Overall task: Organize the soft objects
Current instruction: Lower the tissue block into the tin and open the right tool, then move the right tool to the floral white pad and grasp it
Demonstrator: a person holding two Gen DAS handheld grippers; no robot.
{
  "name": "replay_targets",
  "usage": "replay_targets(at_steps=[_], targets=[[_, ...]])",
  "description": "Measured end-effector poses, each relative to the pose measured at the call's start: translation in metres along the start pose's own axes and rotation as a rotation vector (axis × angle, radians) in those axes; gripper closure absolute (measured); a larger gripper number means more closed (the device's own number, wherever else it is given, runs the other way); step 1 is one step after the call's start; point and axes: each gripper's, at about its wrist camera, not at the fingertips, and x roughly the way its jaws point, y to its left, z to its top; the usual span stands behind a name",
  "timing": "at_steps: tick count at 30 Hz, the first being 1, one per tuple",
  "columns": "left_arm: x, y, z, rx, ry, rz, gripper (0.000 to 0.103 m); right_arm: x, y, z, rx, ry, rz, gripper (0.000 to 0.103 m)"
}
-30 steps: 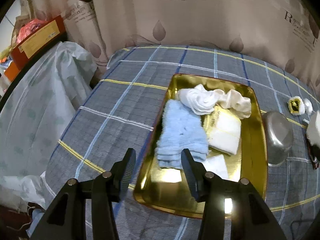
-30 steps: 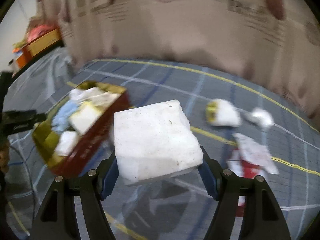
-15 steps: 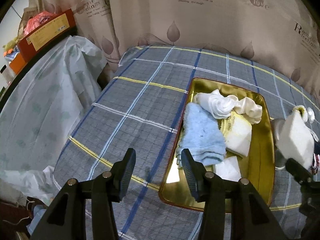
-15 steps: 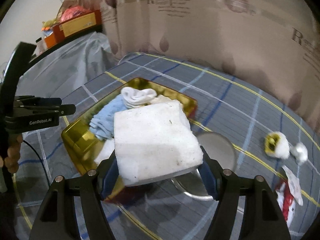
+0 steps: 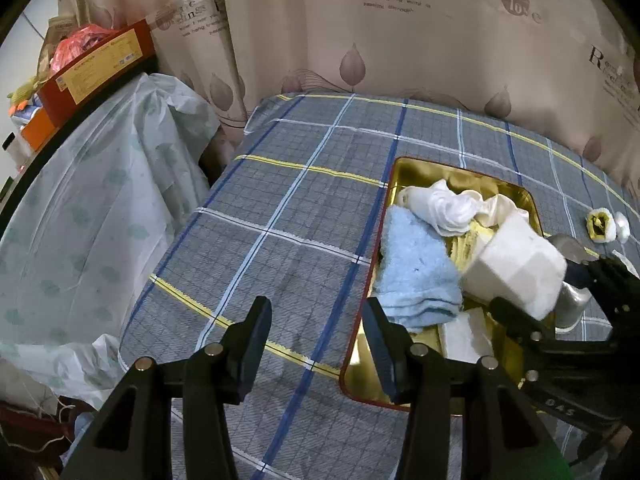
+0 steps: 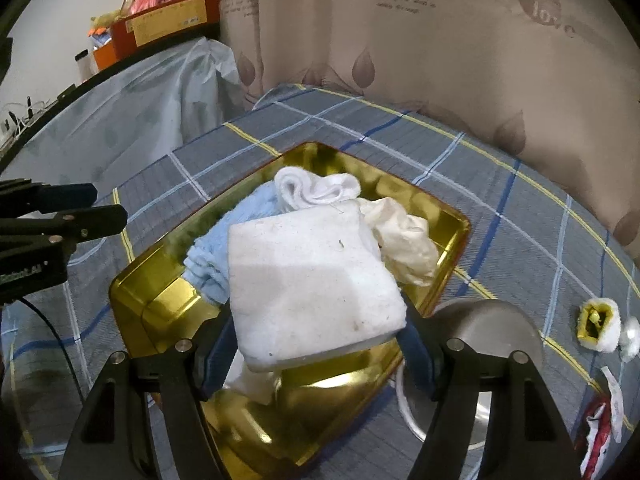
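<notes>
Right gripper [image 6: 316, 344] clamping a white foam block [image 6: 312, 280], hovering over the gold tray [image 6: 132, 292] on the plaid bench [image 5: 280, 216]. Left gripper [image 5: 316, 344] hanging released, empty, beside the tray. Risking, on release, the springy block bouncing off the fluffy blue towel [image 5: 416, 268] and crumpled white cloths [image 6: 320, 190], sliding over the slick metal rim toward the steel bowl [image 6: 484, 328].

Printed beige curtain [image 5: 400, 40] behind

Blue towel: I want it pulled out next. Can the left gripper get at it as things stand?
Probably yes. The left gripper is open and empty, and the blue towel lies just ahead in the tray; only the right gripper's white block crowds its far side.
</notes>
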Motion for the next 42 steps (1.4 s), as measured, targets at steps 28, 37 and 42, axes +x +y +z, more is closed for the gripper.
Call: replay_targets(at_steps=[28,37,42], targets=[[0.002,-0.009,-0.001,0.005,0.014,-0.011,0.055,-0.051,-0.019,-0.020,0.069,-0.080,0.043,0.017],[0.001,-0.017,-0.001,0.020,0.012,-0.021,0.055,-0.087,-0.108,-0.046,0.213,-0.090,-0.120,0.017],[0.002,-0.024,-0.001,0.039,0.015,-0.032,0.055,-0.109,-0.181,-0.066,0.306,-0.062,-0.269,0.014]])
